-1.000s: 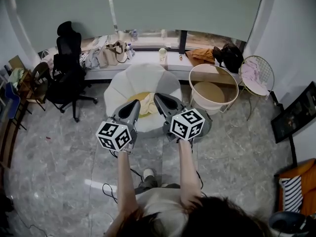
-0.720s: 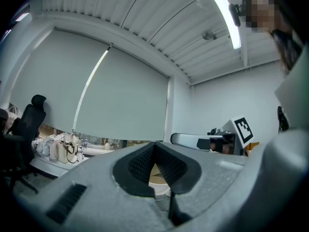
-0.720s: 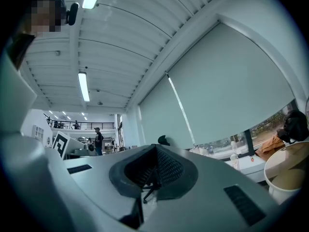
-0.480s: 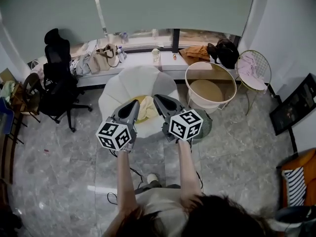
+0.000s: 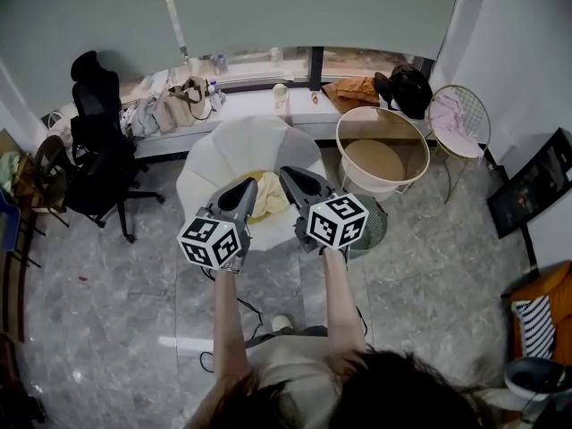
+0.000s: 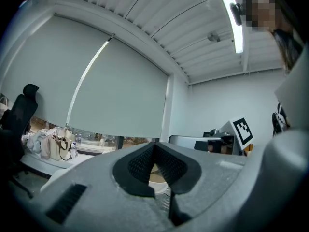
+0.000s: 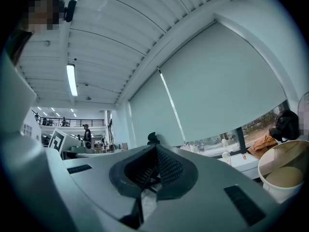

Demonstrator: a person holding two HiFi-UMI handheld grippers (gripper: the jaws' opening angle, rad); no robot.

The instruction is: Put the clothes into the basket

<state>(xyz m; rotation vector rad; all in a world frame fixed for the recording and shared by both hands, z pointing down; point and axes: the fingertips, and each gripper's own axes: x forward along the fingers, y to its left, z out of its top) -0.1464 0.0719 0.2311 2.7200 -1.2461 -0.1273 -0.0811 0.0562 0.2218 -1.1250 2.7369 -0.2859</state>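
A yellow garment (image 5: pixel 266 195) lies crumpled on a white, petal-shaped chair (image 5: pixel 223 155) in the head view. The white round basket (image 5: pixel 384 119) stands on the floor to the right of that chair; it also shows at the lower right of the right gripper view, basket (image 7: pixel 285 170). My left gripper (image 5: pixel 247 184) and right gripper (image 5: pixel 288 173) are held side by side, level, their tips over the chair's front edge near the garment. Both are shut with nothing between the pads, as seen on the left gripper (image 6: pixel 154 144) and the right gripper (image 7: pixel 155 148).
A wire chair (image 5: pixel 465 105) with pink cloth stands at the far right. A small mesh bin (image 5: pixel 368 229) sits on the floor beside my right gripper. A black office chair (image 5: pixel 94 146) is at the left. Bags and clothes lie along the window ledge (image 5: pixel 268 105).
The person and both grippers have shifted a little toward the white chair, so the room sits slightly differently in view. Both grippers stay shut and empty.
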